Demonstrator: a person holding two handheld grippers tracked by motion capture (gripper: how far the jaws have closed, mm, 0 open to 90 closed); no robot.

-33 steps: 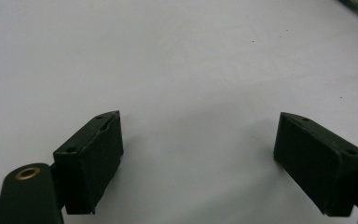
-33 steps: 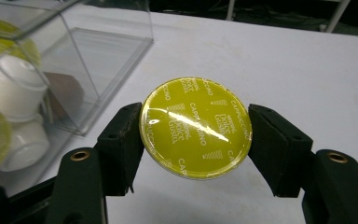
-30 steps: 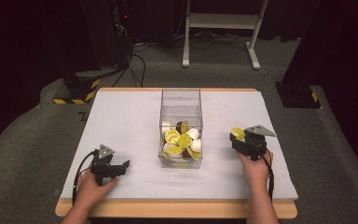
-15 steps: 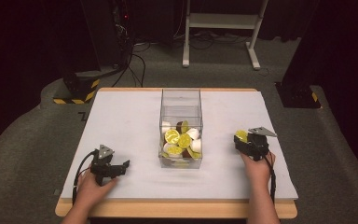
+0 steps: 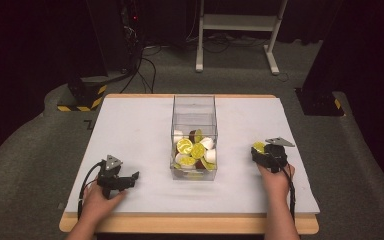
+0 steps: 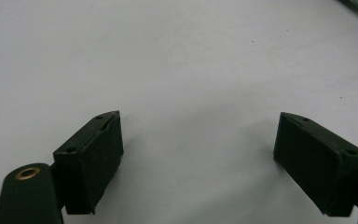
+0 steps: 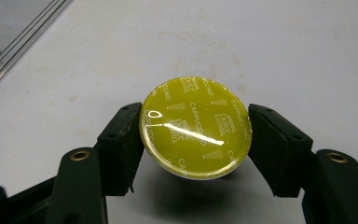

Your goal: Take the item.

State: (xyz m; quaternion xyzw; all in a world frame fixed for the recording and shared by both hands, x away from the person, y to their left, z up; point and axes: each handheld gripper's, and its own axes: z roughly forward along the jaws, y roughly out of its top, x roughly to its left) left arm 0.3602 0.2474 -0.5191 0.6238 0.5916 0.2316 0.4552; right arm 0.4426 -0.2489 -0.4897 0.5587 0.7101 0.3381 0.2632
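One yellow-lidded coffee capsule sits clamped between the jaws of the right tongs, lid facing up, just above the white desk at its right side. Left of it, mid-desk, a clear box holds more capsules. At the near left, the left tongs rest on the desk with jaws spread wide, gripping nothing.
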